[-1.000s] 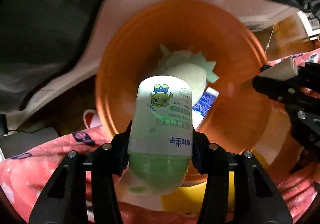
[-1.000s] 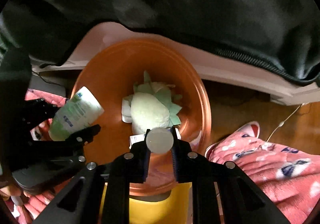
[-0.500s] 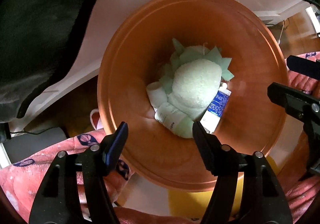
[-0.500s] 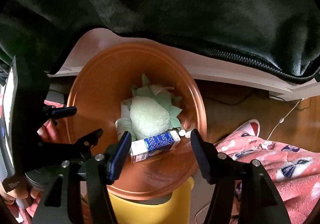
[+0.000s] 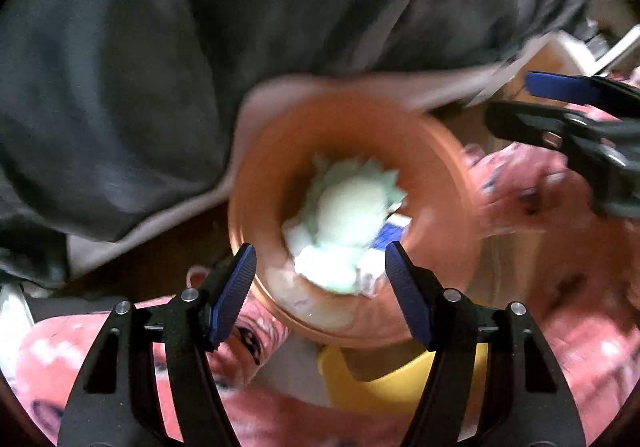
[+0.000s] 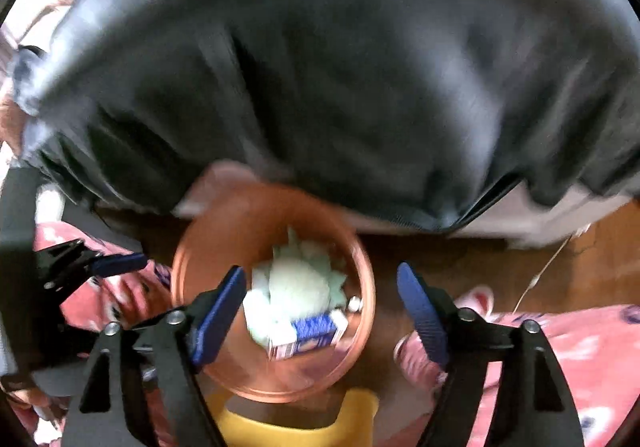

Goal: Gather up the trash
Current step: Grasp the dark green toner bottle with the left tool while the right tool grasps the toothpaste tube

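An orange bin [image 5: 252,183] stands below both grippers, blurred by motion. Inside lie a pale green fluffy thing [image 5: 352,207], a pale green bottle [image 5: 326,267] and a blue-and-white box [image 5: 390,235]. My left gripper [image 5: 320,267] hangs open above the bin with nothing between its fingers. In the right wrist view the bin [image 6: 362,259] holds the fluffy thing [image 6: 298,283], the box [image 6: 312,331] and a small white round piece [image 6: 355,303]. My right gripper [image 6: 320,275] is empty above it, jaws opening. Each gripper shows in the other's view: right [image 5: 560,107], left [image 6: 116,265].
A dark grey garment [image 6: 340,87] drapes over a pale surface [image 6: 520,223] behind the bin. A yellow object [image 6: 296,427] sits under the bin's near side. Pink patterned fabric [image 6: 560,347] lies on both sides, over a wooden floor [image 6: 460,259] with a thin white cable [image 6: 540,275].
The left gripper let go of the green bottle, the right of the small white round piece; both now lie in the bin. Both grippers opened and rose away from it.
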